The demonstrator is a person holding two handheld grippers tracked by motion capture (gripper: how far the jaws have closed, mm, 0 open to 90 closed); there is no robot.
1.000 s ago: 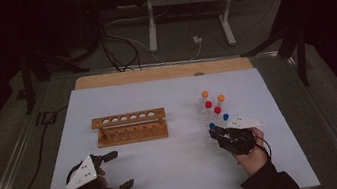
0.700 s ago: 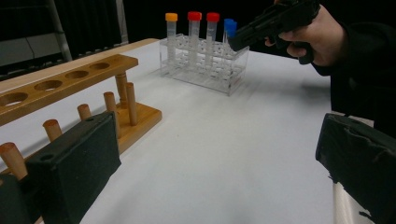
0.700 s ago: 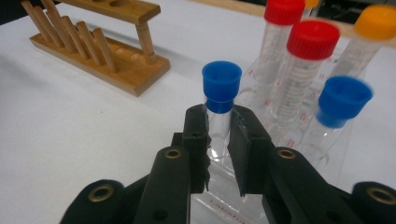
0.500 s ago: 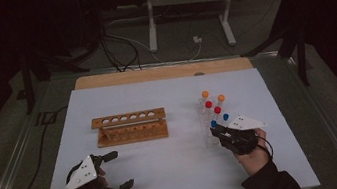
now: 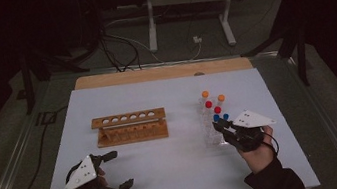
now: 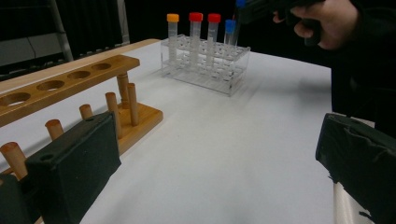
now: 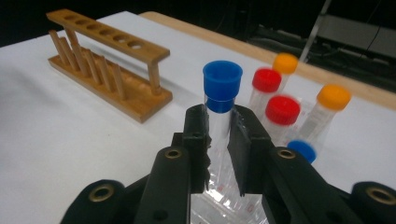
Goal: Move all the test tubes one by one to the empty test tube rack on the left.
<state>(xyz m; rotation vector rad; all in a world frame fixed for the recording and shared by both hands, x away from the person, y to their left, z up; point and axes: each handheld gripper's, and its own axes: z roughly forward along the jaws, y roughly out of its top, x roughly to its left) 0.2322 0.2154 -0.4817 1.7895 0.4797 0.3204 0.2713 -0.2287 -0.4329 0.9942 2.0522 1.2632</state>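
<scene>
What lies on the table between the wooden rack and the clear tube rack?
Nothing: in the high view, bare white tabletop separates the wooden rack from the clear tube rack.

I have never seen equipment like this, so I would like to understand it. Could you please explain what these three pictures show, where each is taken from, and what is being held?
No robot is here: a person holds one hand tool with two black jaws in each hand. The high view looks down on the white table from above; the other two cameras ride on the tools and look along their jaws.

On the table stand an empty wooden rack with holes and pegs, and a clear plastic rack with capped tubes: orange, red and blue.

The right gripper is shut on a blue-capped tube, which stands higher than the other tubes; it seems to be lifted out of the clear rack. The left gripper rests open near the table's front edge and holds nothing.
</scene>
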